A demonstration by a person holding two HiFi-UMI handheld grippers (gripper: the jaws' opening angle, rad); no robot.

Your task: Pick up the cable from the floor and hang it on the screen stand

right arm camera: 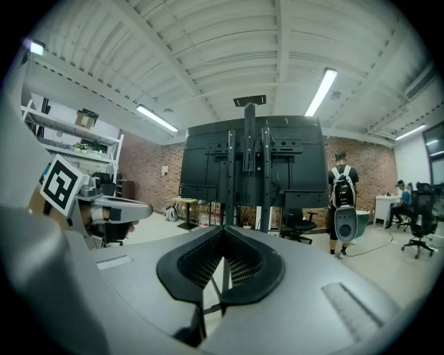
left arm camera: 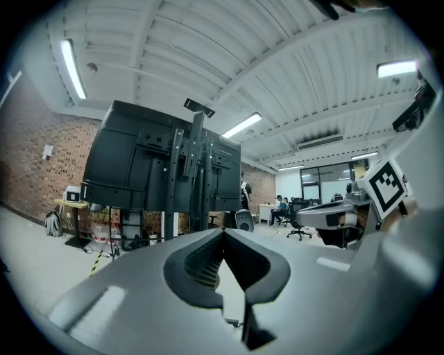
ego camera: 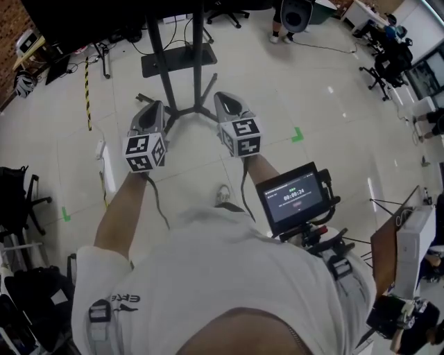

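Before one screen stand [ego camera: 197, 62], left claw [ego camera: 159, 105] and right claw [ego camera: 221, 96] hover closed

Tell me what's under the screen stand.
Under the screen stand: pale tile floor and a dark flat plate. The screen covers the floor beyond.
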